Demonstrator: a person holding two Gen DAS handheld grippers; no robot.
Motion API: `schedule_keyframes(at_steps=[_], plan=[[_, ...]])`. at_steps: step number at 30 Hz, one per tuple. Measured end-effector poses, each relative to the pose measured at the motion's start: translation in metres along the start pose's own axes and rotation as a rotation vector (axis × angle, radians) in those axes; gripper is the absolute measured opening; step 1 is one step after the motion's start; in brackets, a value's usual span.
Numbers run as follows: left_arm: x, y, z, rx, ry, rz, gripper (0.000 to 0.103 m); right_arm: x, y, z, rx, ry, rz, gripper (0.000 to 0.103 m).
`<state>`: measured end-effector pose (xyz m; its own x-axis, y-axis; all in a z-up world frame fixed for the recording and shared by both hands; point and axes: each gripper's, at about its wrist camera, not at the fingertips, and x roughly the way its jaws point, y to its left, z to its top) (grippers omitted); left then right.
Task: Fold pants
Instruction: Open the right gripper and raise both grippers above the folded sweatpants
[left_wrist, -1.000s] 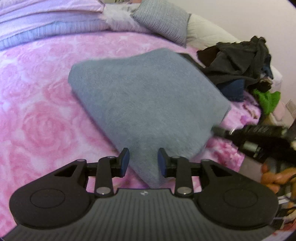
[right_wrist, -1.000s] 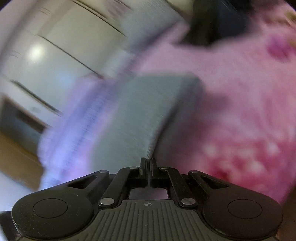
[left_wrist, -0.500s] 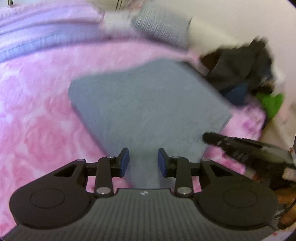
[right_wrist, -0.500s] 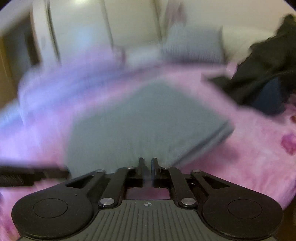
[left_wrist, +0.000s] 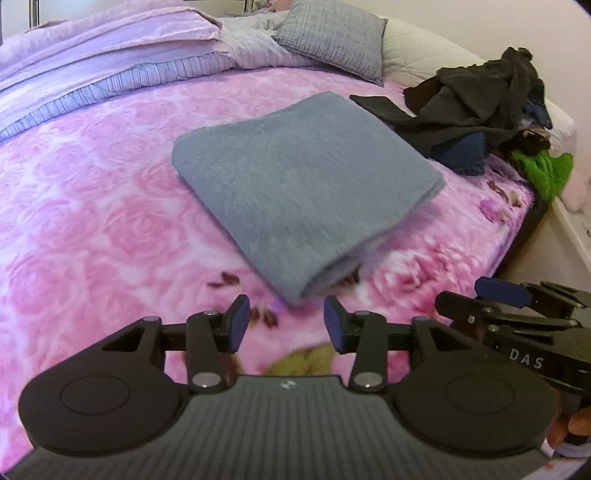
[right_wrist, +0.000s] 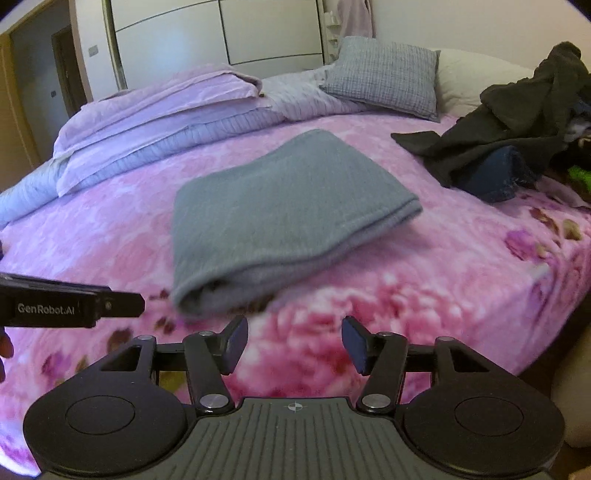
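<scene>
The grey pants (left_wrist: 303, 188) lie folded into a thick rectangle on the pink floral bedspread (left_wrist: 92, 221); they show again in the right wrist view (right_wrist: 284, 218). My left gripper (left_wrist: 284, 325) is open, just short of the fold's near corner, with nothing between its blue pads. My right gripper (right_wrist: 291, 341) is open too, a little back from the pants' near edge. From the left wrist view the right gripper (left_wrist: 513, 306) appears at the right, and the left gripper's finger (right_wrist: 74, 306) pokes in from the left of the right wrist view.
A heap of dark clothes (left_wrist: 476, 103) with a green item (left_wrist: 543, 171) lies at the bed's right. A grey pillow (left_wrist: 332, 37) and lilac folded bedding (left_wrist: 110, 62) sit at the far end. The bed's edge (left_wrist: 524, 229) drops off at right; wardrobe doors (right_wrist: 221, 37) stand behind.
Both grippers have pulled back from the pants toward the near edge of the bed. My right gripper, shut a second ago, has opened. The folded pants stay put.
</scene>
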<state>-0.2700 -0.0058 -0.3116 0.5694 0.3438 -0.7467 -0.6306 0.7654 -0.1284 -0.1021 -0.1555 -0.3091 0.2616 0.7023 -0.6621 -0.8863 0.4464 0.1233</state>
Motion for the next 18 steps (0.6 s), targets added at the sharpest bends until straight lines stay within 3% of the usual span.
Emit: schedule_keyframes(at_steps=[5, 12, 18], plan=[[-0.036, -0.007, -0.016, 0.018, -0.03, 0.0, 0.056, -0.032, 0.009, -0.01, -0.005, -0.022, -0.02, 0.058], [-0.068, -0.02, -0.033, 0.047, -0.043, 0.02, 0.064, -0.064, 0.016, -0.028, 0.001, -0.036, -0.034, 0.059], [-0.068, -0.025, -0.033, 0.07, -0.044, 0.015, 0.066, -0.062, 0.013, -0.032, 0.028, -0.031, -0.044, 0.06]])
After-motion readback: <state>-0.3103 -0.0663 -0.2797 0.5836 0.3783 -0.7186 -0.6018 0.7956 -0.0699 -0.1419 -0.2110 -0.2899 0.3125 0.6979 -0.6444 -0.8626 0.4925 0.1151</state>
